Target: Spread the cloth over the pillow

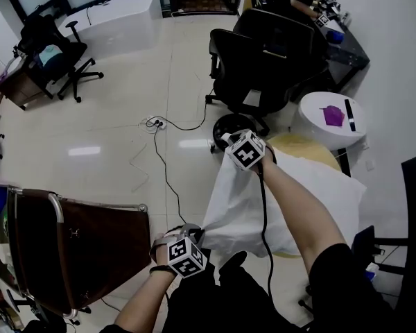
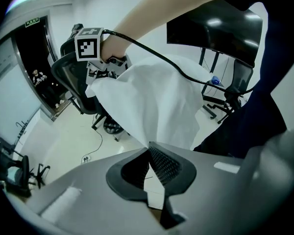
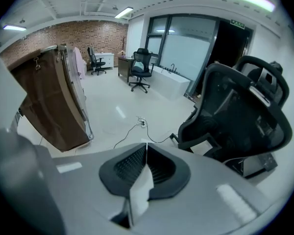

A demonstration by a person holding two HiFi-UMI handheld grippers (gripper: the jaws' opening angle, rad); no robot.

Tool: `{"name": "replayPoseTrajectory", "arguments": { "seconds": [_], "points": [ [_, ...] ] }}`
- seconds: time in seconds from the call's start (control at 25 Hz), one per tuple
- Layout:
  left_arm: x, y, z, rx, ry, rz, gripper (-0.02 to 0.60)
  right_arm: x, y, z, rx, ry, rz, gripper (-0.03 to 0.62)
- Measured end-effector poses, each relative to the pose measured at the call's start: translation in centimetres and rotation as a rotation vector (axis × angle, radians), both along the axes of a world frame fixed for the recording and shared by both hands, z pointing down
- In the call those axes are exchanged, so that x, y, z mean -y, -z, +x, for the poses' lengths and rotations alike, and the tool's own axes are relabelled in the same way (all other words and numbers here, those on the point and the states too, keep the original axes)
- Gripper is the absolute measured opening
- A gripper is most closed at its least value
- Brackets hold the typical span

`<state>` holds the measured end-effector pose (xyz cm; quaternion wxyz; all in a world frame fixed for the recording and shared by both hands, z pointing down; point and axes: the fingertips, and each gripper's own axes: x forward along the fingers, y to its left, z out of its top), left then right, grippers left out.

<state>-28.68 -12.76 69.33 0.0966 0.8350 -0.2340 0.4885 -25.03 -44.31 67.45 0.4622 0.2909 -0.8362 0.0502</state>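
Observation:
A white cloth (image 1: pixel 253 203) hangs stretched between my two grippers in front of the person's knees. My left gripper (image 1: pixel 198 234) is shut on its near lower corner, and the cloth (image 2: pixel 152 97) rises from the closed jaws (image 2: pixel 149 148) toward the other gripper's marker cube (image 2: pixel 88 44). My right gripper (image 1: pixel 230 143) is shut on the far upper corner, with a strip of cloth (image 3: pixel 141 187) pinched between its pads (image 3: pixel 146 147). A white pillow (image 1: pixel 336 186) shows past the cloth's right edge, lying on a tan round seat (image 1: pixel 301 146). The cloth hides the pillow's left part.
Two black office chairs (image 1: pixel 263 61) stand just beyond the cloth. A brown panel in a metal frame (image 1: pixel 76 245) stands at the lower left. A power strip with cables (image 1: pixel 156 123) lies on the tiled floor. A white round table (image 1: pixel 329 116) carries a purple item.

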Motion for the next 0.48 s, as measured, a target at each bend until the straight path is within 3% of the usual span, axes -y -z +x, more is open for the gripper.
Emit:
{"name": "replayPoseTrajectory", "arguments": {
  "seconds": [0.28,0.48],
  "points": [
    [0.3,-3.1,-0.2,-0.015,0.013,-0.049,0.0,0.3,-5.0,-0.8,-0.067,0.033,-0.018,0.014],
    [0.3,-4.1,0.3,-0.031,-0.002,-0.08,0.0,0.7,-6.1,-1.3,-0.047,0.027,-0.025,0.051]
  ]
}}
